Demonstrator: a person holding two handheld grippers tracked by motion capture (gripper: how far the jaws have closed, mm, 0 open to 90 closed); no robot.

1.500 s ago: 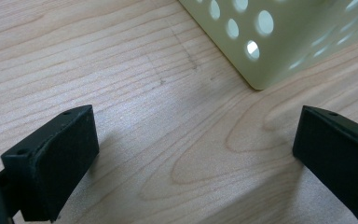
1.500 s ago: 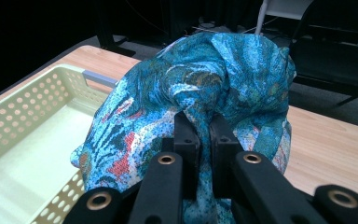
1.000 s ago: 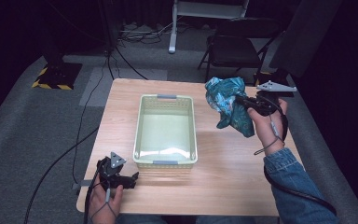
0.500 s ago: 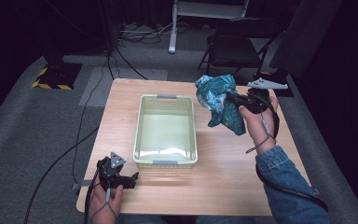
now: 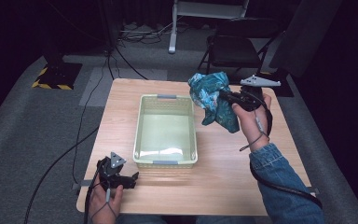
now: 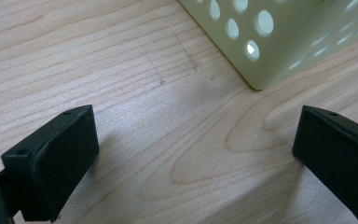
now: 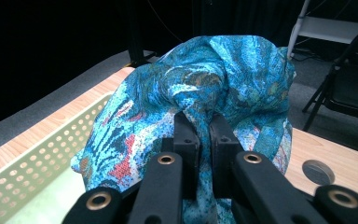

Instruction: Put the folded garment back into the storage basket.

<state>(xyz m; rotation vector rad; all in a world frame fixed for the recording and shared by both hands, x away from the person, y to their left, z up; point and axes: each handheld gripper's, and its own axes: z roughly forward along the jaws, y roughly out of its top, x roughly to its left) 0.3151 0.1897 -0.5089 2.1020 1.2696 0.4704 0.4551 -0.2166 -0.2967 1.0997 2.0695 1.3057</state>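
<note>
Cloth (image 5: pixel 213 101), teal with a mottled pattern and red flecks, hangs bunched from the right gripper (image 5: pixel 227 97), lifted clear of the table (image 5: pixel 223 177). We see it just off the far right corner of the pale green basket (image 5: pixel 142 133), its lower folds drooping beside the basket's right rim. In the right gripper view the two black jaws are pinched tight on a fold of the cloth (image 7: pixel 223 88), with only fabric between them, and the perforated basket wall (image 7: pixel 37 158) runs along the left below. The person's right hand (image 5: pixel 251 123) carries that gripper, a denim sleeve (image 5: pixel 284 182) behind it.

The left gripper (image 5: pixel 129 179) rests at the near left corner of the table, held by the left hand (image 5: pixel 103 201). In the left gripper view its jaws stand wide apart over bare wood, nothing between them, and a corner of the basket (image 6: pixel 261 46) sits just beyond. We note a folding chair (image 5: pixel 235 46) on the floor past the far edge.
</note>
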